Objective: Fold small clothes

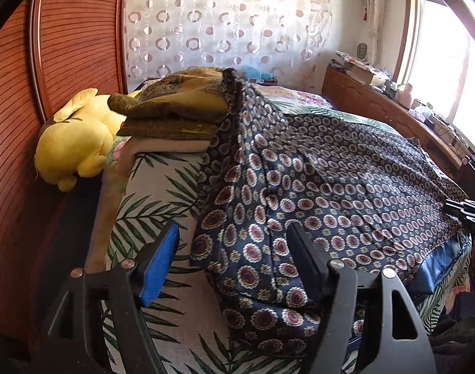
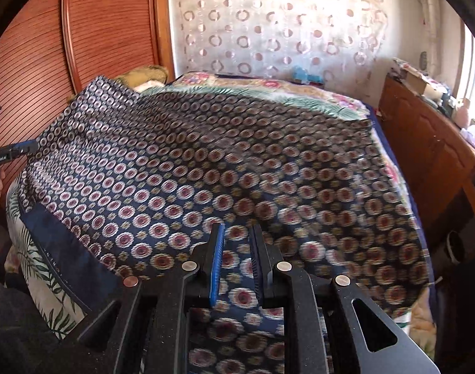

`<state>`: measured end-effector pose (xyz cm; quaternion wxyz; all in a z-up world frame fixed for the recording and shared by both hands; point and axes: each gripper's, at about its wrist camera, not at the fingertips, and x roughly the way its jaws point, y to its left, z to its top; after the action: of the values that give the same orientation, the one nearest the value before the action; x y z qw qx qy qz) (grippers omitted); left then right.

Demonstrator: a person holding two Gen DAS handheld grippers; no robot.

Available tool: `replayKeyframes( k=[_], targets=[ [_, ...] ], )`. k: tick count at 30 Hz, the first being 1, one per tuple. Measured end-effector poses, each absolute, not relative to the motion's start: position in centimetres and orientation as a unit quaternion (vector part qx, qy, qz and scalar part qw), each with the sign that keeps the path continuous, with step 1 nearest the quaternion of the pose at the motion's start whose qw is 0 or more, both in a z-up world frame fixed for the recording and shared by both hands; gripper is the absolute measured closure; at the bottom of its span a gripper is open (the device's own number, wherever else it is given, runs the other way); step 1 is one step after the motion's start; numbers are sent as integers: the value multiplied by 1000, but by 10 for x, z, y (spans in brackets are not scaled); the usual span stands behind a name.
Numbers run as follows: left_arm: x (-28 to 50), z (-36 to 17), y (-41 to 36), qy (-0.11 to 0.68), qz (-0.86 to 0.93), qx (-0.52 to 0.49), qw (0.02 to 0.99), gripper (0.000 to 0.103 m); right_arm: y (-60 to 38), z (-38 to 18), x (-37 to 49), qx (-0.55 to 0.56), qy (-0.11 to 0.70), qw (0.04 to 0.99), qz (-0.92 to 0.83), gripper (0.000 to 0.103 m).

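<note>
A navy garment with a red and white medallion print lies spread over the bed, one end draped up over a blanket pile. It fills the right wrist view. My left gripper is open, its jaws wide apart over the garment's near left edge. My right gripper has its jaws a narrow gap apart, with cloth showing between them; whether it grips is unclear. The left gripper also shows in the right wrist view at the far left.
The bed has a palm-leaf cover. Folded olive and beige blankets and a yellow plush toy sit at its left. A wooden wardrobe stands left; a cluttered wooden dresser stands right under a window.
</note>
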<state>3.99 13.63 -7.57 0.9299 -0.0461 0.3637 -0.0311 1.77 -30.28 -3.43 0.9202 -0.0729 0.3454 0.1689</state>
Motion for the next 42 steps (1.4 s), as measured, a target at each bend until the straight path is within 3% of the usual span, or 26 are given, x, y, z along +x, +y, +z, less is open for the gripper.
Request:
replayKeyframes(
  k=[4,5,7,14,16,24,29,42],
  targets=[
    [40,-84,144,374,-24,-57,925,31,-294,-49,32,-75,356,913,185,83],
    [39,-86,145,376,-23,-58,924,31,-294,-50,34,-75,356,912,188,78],
    [39,-89,146,381,-25,-64,922,31,-292,-54,37,-73,355,912,189,58],
    [34,-98,146,389,-55,-92,915,31,-286,-63,37,-90,340,921,168,49],
    [32,-99,143,388,-69,-99,914,38,-284,-65,37,-89,336,923,164,46],
    [29,-100,139,387,-69,-97,914,63,-289,-64,34,-83,337,923,168,44],
    [35,-97,140,382,-76,-105,915,97,-289,-63,33,-84,337,922,168,42],
    [66,-25,71,303,-177,-90,932,98,-289,-63,32,-79,337,923,168,41]
  ],
)
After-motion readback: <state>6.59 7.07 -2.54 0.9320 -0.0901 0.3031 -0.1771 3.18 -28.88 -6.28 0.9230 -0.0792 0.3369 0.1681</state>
